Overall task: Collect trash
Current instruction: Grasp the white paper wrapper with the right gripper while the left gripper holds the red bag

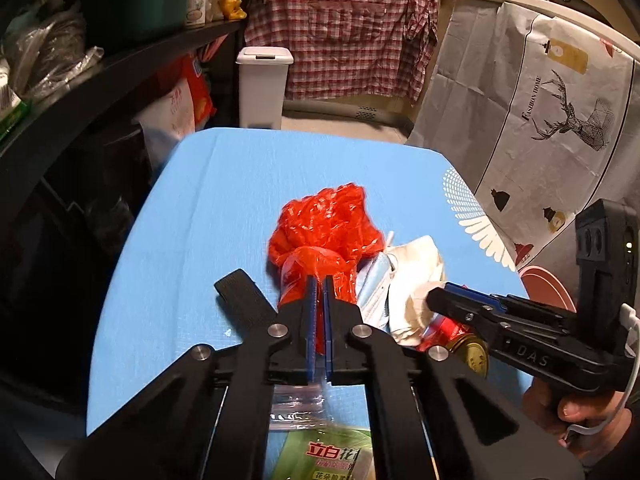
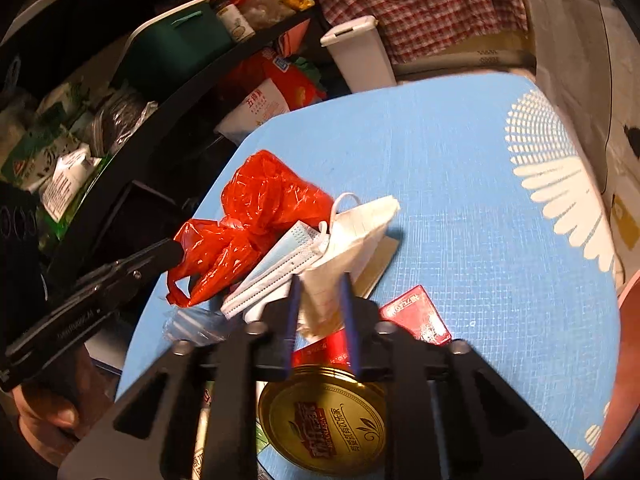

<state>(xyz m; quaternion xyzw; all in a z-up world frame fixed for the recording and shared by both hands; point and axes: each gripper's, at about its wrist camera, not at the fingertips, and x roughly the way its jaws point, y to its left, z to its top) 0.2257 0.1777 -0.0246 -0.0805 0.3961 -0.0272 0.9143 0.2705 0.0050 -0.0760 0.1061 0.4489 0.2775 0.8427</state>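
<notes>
**Operator:** State the condition of both claws.

**Me:** My left claw [image 1: 320,280] is closed; its blue pads have pinched the gathered neck of the red plastic bag [image 1: 324,224]. The bag lies crumpled on the blue worktop [image 1: 192,216], near its left edge. My right claw [image 2: 320,280] is nearly closed, and a crumpled white tissue [image 2: 356,228] sits between its pads. The pads press on the tissue's lower folds.

**Operator:** Location of the remaining trash?

**Me:** All of it is grouped on the worktop, close to me. A light blue face mask [image 2: 280,256] lies touching the bag on one side and the tissue on the other. A red packet [image 2: 416,316] lies flat just right of my right claw. A can with a gold lid [image 2: 324,420] lies directly under that claw. A clear plastic wrapper [image 1: 298,404] and a green packet [image 1: 324,456] lie under my left claw. A white lidded bin [image 1: 264,84] stands beyond the worktop's far edge.
</notes>
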